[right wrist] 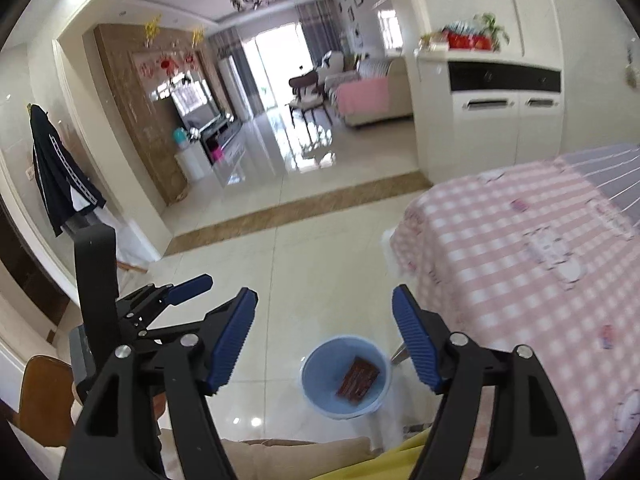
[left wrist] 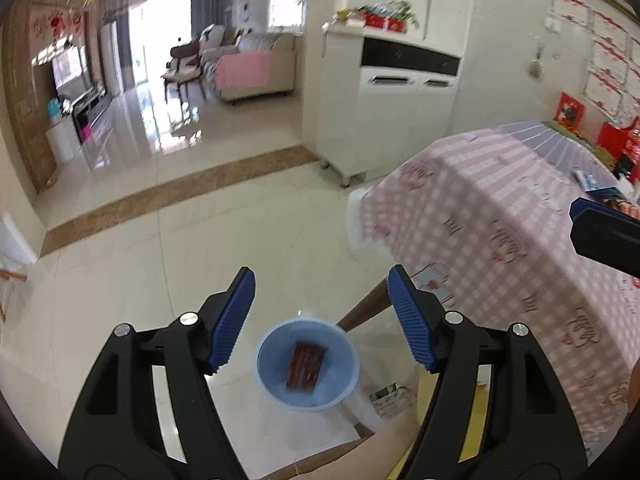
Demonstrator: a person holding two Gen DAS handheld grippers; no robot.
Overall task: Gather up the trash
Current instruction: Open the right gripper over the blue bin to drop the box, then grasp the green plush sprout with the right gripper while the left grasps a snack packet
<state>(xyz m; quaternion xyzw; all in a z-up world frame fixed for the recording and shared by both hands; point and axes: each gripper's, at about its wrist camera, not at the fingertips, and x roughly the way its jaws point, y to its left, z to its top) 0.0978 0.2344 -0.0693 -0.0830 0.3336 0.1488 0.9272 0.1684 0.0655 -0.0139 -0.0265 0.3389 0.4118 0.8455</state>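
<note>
The trash, a dark red-brown wrapper (left wrist: 306,366), is seen lying flat inside the pale blue bin (left wrist: 264,364) that stands on the tiled floor (left wrist: 160,264), beside the corner of the bench (left wrist: 500,220) draped in a pink checked cloth; the bin is located below and slightly ahead of both tools; in the left wrist view it is framed almost centrally between the blue pads, whereas in the right wrist view it is offset towards the right pad; the left tool (left wrist: 322,320) is therefore judged the nearer and better aligned of the two; the long axis of the wrapper is oriented roughly away from the cameras, with a slight tilt; the left tool is held open and empty; the right tool (right wrist: 326,338) is likewise open, with nothing between its pads; a further scrap of printed paper (left wrist: 390,400) is noted on the floor just beside the bin, towards the bench, and may be the next item to be collected.
</note>
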